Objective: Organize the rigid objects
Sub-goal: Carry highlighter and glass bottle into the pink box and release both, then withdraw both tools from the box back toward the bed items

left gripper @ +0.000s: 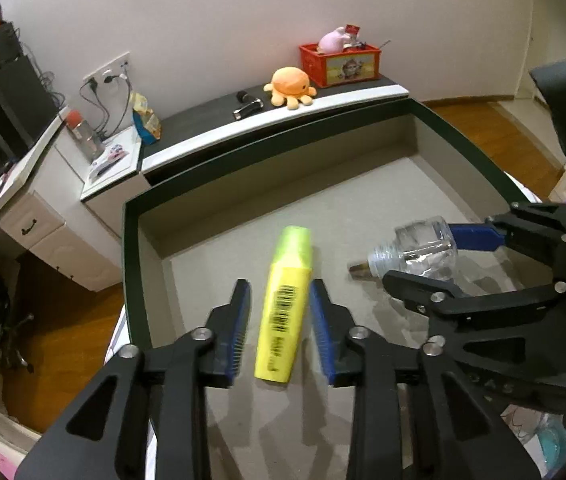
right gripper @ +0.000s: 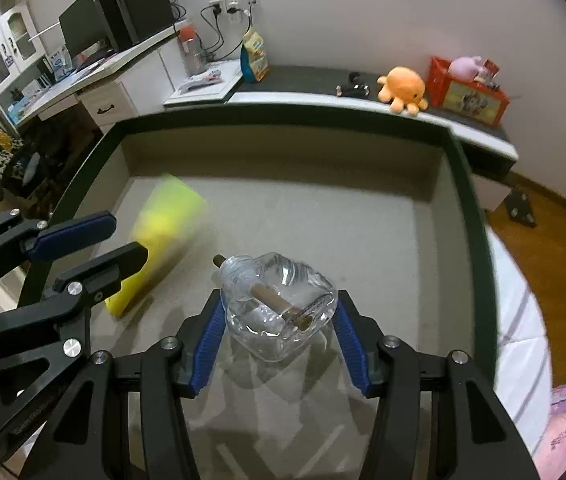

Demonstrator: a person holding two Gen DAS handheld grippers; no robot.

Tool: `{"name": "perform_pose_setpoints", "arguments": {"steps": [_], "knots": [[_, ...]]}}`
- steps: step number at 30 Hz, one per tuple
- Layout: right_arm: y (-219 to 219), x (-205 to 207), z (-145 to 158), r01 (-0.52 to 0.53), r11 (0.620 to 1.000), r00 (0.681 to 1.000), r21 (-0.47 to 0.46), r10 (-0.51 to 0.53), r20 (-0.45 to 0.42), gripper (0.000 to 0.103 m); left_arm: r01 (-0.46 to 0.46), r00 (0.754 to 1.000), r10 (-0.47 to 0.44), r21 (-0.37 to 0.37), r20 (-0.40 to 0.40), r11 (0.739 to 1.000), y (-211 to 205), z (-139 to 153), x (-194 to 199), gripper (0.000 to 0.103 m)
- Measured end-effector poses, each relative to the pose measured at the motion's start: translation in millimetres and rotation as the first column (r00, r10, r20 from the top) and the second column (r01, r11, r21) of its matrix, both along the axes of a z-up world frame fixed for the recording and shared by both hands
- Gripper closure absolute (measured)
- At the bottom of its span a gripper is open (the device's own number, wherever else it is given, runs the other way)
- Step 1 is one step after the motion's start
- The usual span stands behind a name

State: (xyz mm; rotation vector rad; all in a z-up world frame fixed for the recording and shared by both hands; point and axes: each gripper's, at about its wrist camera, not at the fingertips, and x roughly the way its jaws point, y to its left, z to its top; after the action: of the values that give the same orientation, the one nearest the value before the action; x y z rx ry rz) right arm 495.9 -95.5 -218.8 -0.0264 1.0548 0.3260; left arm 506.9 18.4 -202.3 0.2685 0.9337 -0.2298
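Inside the dark-rimmed tray, a yellow highlighter lies on the grey floor between the parted pads of the left tongs, neither pad pressing it. Just beside it, the right tongs clamp a clear plastic bottle with a brown stick inside.

Highlighter and bottle inside the tray

The highlighter is seen lying in the tray, left of the bottle — the two apart; behind the tray, on the surface, the plush octopus is set left of the crate.
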Motion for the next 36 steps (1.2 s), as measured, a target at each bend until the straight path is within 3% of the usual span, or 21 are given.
{"name": "perform_pose_setpoints", "arguments": {"steps": [1,4,6,9,12,17,20,23,30,36], "knots": [[-2.0,-0.6,0.4,0.008,1.0,1.0,0.003,-0.008,0.005,0.046,-0.014,1.0,0.014,-0.007,0.01,1.0,3.5,1.3,-1.9,0.052],[-11.3,-8.0,6.8,0.037,0.999,0.997,0.018,-0.038,0.06,0.029,-0.049,0.997,0.052,-0.051,0.062,0.997,17.0,13.2,-18.4,0.034],[-16.4,-16.5,16.1,0.039,0.998,0.995,0.057,-0.044,0.092,0.023,-0.057,0.993,0.064,-0.07,0.101,0.996,24.9,23.2,-29.6,0.027],[-20.8,-44.4,41.1,0.043,0.998,0.981,0.053,-0.052,0.187,0.023,-0.053,0.981,0.069,-0.096,0.181,0.994,32.2,44.3,-62.3,0.024],[-21.4,-80.3,65.5,0.035,0.997,0.96,0.062,-0.051,0.274,0.02,-0.063,0.951,0.098,-0.125,0.292,0.99,37.7,69.1,-105.6,0.007],[-21.1,-156.7,98.3,0.035,0.998,0.894,0.05,-0.054,0.445,0.0,-0.079,0.879,0.159,-0.193,0.449,0.978,45.1,103.3,-188.6,0.0],[-23.7,-199.2,110.5,0.033,0.997,0.857,0.066,-0.062,0.511,0.0,-0.082,0.839,0.18,-0.208,0.513,0.975,45.1,116.1,-233.6,0.0],[-28.1,-228.7,116.4,0.027,0.996,0.847,0.082,-0.066,0.527,0.0,-0.101,0.787,0.208,-0.211,0.581,0.972,41.4,124.1,-281.7,0.0],[-36.8,-318.1,124.4,0.06,0.992,0.767,0.114,-0.119,0.63,0.0,-0.145,0.734,0.255,-0.223,0.63,0.964,38.3,123.8,-353.3,0.0],[-38.5,-370.7,130.7,0.107,0.991,0.705,0.077,-0.13,0.697,0.0,-0.158,0.7,0.243,-0.186,0.671,0.97,33.2,125.5,-392.8,0.0]]}}
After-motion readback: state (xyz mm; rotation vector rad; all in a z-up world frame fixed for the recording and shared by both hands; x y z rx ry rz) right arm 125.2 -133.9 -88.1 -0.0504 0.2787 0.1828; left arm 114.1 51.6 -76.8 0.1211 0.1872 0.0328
